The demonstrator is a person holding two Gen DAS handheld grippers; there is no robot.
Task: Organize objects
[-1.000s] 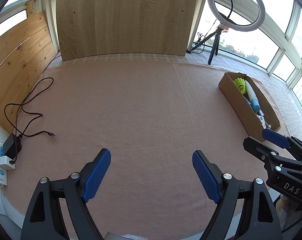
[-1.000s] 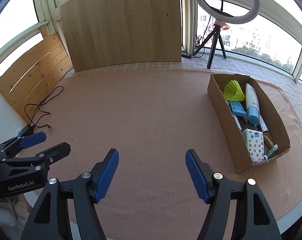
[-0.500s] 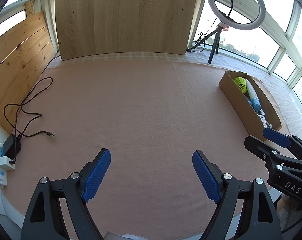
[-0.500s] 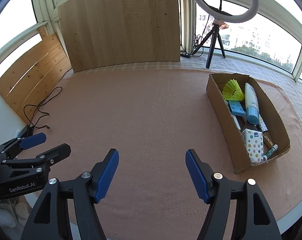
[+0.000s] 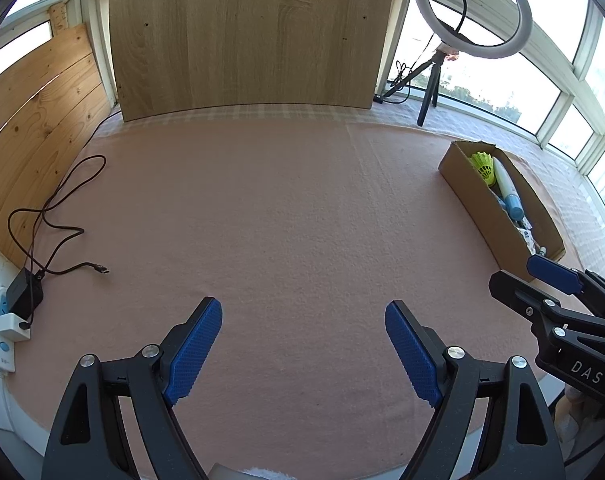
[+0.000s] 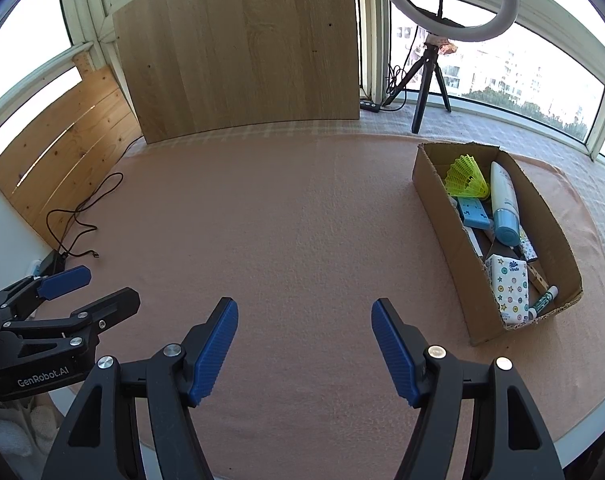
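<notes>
Cardboard makes up the one box (image 6: 446,216) on the pink tabletop (image 6: 294,232), standing at the right side, well apart from both tools. The left tool (image 5: 302,340) hovers low over bare cloth with its blue pads spread wide and nothing between them; the right tool (image 6: 304,344) is likewise spread wide and empty.

The objects to organize all lie inside the box. Counted from the right wrist view: one yellow shuttlecock (image 6: 466,178) at the far end, one white tube with a blue cap (image 6: 502,208) beside it, one blue flat piece (image 6: 472,213), one patterned tissue pack (image 6: 508,290) near the front, and one green-and-white marker (image 6: 544,300) in the near corner. Something dark, possibly more items, lies beneath them, too shadowed to name.

Judged by look, all are light. The shuttlecock's skirt is springy and would deform, so its cork end is the better hold. The tube is smooth and round, likely to slip; gripping across its middle suits it. The tissue pack is soft and gives under pressure, best taken across its narrow sides. The marker is thin and stiff, needing a pinch at mid-length.

One black cable (image 5: 62,216) lies at the left edge, and one ring light (image 6: 446,0) stands behind.
</notes>
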